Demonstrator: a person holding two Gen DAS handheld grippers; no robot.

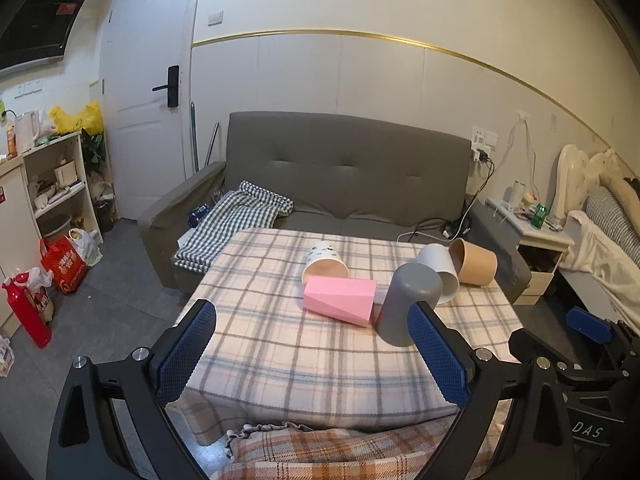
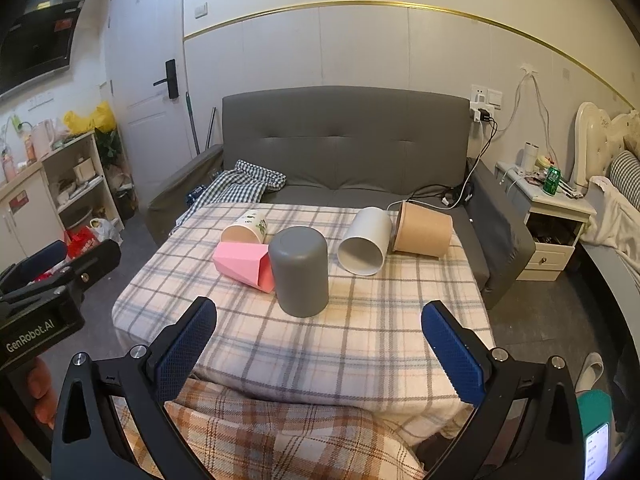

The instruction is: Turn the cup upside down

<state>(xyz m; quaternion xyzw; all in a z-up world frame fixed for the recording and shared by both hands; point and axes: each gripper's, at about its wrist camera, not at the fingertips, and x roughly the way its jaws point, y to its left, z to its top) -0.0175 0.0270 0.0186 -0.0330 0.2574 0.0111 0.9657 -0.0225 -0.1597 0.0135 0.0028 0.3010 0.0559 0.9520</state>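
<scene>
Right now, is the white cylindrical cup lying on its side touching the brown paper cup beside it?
Touching. The right wrist view shows the white cylindrical cup closed end pressed against the brown paper cup rim, with no gap.

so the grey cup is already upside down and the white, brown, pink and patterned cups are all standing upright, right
Not quite. The grey cup is upside down, but the white cup, brown cup, pink cup and patterned cup all lie on their sides, as the right wrist view shows.

Each handheld gripper point(image 2: 318, 344) has a black angular frame with silver screws. Its two fingers point(image 2: 186, 350) carry blue textured pads. White "GenRobot.AI" lettering marks the left gripper point(image 1: 312, 354).
</scene>
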